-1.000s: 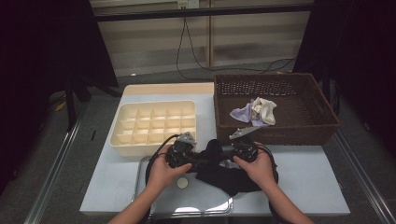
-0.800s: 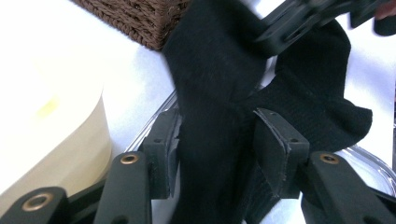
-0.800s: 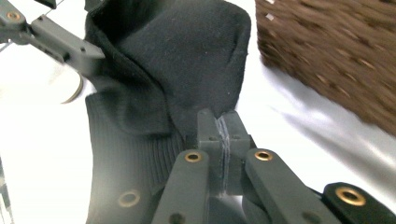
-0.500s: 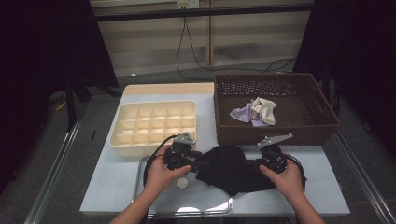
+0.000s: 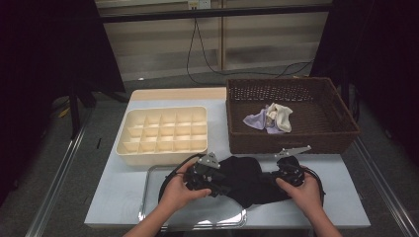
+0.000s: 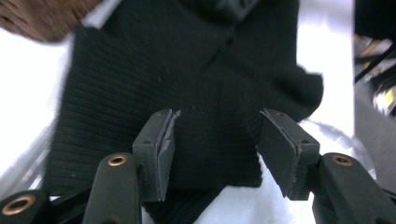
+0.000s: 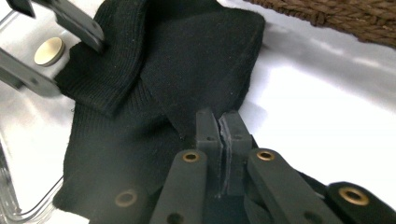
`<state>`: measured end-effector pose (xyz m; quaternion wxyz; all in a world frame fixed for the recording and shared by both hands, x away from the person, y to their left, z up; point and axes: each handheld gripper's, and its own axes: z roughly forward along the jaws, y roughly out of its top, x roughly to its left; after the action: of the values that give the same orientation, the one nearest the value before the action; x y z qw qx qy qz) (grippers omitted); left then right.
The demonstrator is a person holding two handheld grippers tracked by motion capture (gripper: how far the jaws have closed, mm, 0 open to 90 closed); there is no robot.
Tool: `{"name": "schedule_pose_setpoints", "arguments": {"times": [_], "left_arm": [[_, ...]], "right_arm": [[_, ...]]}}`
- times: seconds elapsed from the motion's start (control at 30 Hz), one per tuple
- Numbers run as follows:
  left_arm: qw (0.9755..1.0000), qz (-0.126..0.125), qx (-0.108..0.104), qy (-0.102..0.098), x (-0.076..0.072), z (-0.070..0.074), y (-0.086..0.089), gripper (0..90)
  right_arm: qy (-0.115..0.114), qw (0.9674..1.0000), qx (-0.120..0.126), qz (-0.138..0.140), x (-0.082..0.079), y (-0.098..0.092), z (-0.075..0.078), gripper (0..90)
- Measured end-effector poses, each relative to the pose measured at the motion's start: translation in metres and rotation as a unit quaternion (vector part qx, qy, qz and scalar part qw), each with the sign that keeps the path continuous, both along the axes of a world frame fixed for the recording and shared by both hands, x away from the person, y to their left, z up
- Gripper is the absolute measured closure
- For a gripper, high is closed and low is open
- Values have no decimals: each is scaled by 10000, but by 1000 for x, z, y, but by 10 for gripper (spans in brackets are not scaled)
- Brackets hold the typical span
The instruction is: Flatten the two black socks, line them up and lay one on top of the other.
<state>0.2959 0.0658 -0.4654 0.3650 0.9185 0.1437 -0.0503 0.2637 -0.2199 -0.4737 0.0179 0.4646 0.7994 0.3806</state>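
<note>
Near edge: black cloth [image 5: 247, 180] lies between both hands, partly over the metal tray [image 5: 148, 207]. Left gripper [image 6: 212, 144] spread, jaws just opened off it; right gripper [image 7: 219, 128] pinches its edge. Farther back, divided box [image 5: 163, 136], wicker basket [image 5: 291, 143]. No readable writing.

- black ribbed knit cloth [image 5: 247, 180], crumpled and partly folded over itself
- lies flat at table's near edge, part over the metal tray [image 5: 148, 197]
</note>
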Motion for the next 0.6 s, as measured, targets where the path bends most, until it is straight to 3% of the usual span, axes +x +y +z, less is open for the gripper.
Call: {"name": "schedule_pose_setpoints", "arguments": {"times": [0.03, 0.1, 0.13, 0.2, 0.3, 0.4, 0.5, 0.6], "left_arm": [[9999, 46, -69, -87, -1, -2, -1, 484], [9999, 55, 79, -95, 1, 0, -2, 551], [9997, 68, 157, -200, 2, 1, -2, 600], [9997, 116, 203, -5, 3, 4, -2, 759], [9994, 145, 318, 43, 7, 10, -1, 857], [9992, 283, 90, 268, 12, 15, 4, 870], [9967, 556, -226, 540, 18, 21, 14, 871], [9941, 847, -389, 546, 24, 27, 25, 871]], "right_arm": [[32, 10000, 8, 22, 0, 1, 0, 880], [14, 10000, -22, 38, 1, 3, -1, 880], [18, 10000, -6, 58, 1, 3, -1, 880], [16, 10000, -13, 49, 2, 3, -1, 881], [-22, 10000, -7, 21, 3, 2, -1, 882], [-34, 10000, 17, -5, 3, 0, 0, 883], [-31, 10000, 45, -47, 3, -2, 1, 883], [-26, 9999, 79, -95, 3, -6, 3, 881]]}}
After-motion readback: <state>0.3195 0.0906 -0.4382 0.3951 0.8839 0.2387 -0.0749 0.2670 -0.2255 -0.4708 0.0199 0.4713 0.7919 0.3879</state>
